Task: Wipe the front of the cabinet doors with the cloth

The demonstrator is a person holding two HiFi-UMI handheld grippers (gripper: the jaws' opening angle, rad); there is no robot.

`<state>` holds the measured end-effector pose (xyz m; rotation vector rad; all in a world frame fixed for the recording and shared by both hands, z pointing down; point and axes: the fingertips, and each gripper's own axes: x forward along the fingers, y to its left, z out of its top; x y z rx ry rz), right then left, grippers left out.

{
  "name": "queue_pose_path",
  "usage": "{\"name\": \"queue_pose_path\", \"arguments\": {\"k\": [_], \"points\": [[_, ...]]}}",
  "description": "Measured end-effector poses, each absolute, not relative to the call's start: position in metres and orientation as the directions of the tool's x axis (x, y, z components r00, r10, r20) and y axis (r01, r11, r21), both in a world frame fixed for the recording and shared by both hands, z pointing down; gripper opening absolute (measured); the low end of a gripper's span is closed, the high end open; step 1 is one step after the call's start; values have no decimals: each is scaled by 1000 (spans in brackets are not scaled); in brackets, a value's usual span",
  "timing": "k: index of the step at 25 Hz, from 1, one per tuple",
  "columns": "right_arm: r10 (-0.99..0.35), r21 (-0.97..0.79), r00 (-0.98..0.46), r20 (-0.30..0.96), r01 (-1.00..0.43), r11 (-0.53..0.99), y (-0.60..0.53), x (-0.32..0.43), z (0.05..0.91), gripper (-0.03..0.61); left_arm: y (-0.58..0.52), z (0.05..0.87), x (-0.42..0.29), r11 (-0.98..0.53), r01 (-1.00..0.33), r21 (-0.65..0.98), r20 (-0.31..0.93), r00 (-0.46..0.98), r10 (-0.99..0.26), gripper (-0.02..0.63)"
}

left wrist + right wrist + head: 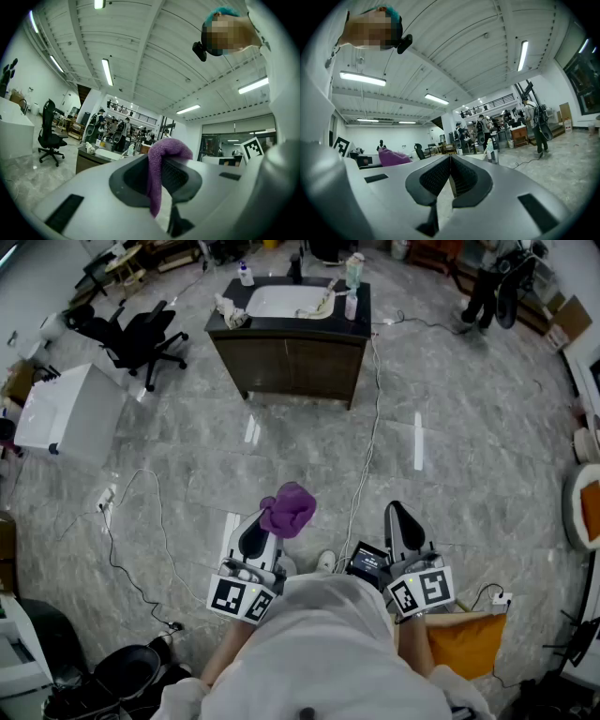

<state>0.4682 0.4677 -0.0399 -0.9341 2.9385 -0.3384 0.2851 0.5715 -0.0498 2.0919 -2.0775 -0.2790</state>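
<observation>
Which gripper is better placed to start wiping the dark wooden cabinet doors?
Left, most likely. The left gripper has its jaws shut on the purple fuzzy cloth, while the right gripper is shut on nothing. Both stand well back from the dark wooden cabinet doors.

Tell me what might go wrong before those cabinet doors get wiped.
1. The white cable runs across the floor toward the cabinet doors; walking there, a foot may catch it.
2. The left gripper pinches only a fold of the purple cloth; hard rubbing may pull it loose.
</observation>
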Motion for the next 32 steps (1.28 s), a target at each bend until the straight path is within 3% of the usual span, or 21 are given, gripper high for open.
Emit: {"name": "queue_pose_path", "arguments": {"k": [32], "points": [[-639,-249,-769,30,-625,740,472,510,-35,28,587,-57,282,13,-974,228,-5,-15,-1000,51]]}}
